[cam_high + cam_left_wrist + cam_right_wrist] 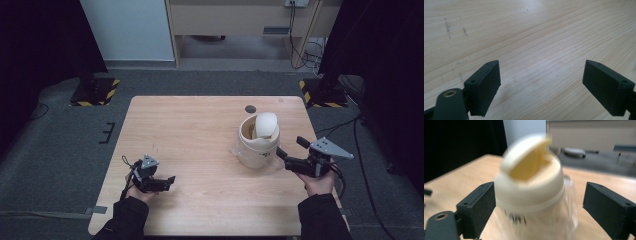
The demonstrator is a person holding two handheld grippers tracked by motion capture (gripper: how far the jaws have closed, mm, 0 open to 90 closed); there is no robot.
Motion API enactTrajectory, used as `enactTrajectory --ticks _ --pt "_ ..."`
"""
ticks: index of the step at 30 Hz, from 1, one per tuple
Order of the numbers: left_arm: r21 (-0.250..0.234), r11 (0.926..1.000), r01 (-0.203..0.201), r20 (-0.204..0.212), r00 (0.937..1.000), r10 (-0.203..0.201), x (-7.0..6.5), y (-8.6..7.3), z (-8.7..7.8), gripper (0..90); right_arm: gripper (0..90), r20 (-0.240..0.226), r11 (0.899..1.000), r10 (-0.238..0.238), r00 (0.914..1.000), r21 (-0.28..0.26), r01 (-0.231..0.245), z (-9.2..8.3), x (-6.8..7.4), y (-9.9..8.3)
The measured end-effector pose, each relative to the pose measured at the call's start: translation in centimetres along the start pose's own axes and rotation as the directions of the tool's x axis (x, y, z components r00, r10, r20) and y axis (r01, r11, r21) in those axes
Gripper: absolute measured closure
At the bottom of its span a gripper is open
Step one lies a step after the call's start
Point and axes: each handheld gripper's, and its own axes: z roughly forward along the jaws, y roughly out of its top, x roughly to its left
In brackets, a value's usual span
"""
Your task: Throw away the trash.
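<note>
Lab — hazard-taped stands [92, 92], cables [300, 47]

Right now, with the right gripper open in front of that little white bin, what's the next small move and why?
Probably ease the right gripper forward a touch and close on the bin. Its jaws stand open on either side of the white body, not yet touching it, and the swing lid is tipped. The left gripper rests open over bare table, so it plays no part here.
</note>
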Motion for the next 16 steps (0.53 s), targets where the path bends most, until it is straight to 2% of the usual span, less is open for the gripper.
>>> enactTrajectory --ticks 3,6,9,11,16 --pt "0.034 0.9993 0.012 -0.009 0.9999 -0.012 0.8 -0.3 0.2 12.6 7.0 0.004 0.998 0.022 0.9998 0.066 -0.022 0.4 -0.9 -1.8" --pt "0.081 0.9965 0.018 -0.014 0.9998 -0.017 1.5 -0.6 0.6 11.2 5.5 0.018 0.989 0.037 0.9991 0.144 -0.039 0.8 -1.7 -3.4" --pt "0.118 0.9929 0.014 -0.014 0.9998 -0.012 1.9 -0.8 0.9 9.7 5.1 0.033 0.972 0.026 0.9991 0.233 -0.033 1.2 -2.5 -5.0" --pt "0.123 0.9924 0.001 -0.012 0.9999 0.0 2.1 -0.9 1.0 8.5 4.7 0.041 0.957 0.023 0.9989 0.289 -0.034 1.4 -2.9 -5.7" --pt "0.124 0.9908 -0.054 -0.017 0.9983 0.056 2.0 -1.2 1.1 5.9 4.0 0.072 0.938 0.027 0.9971 0.343 -0.05 1.7 -4.0 -6.8"
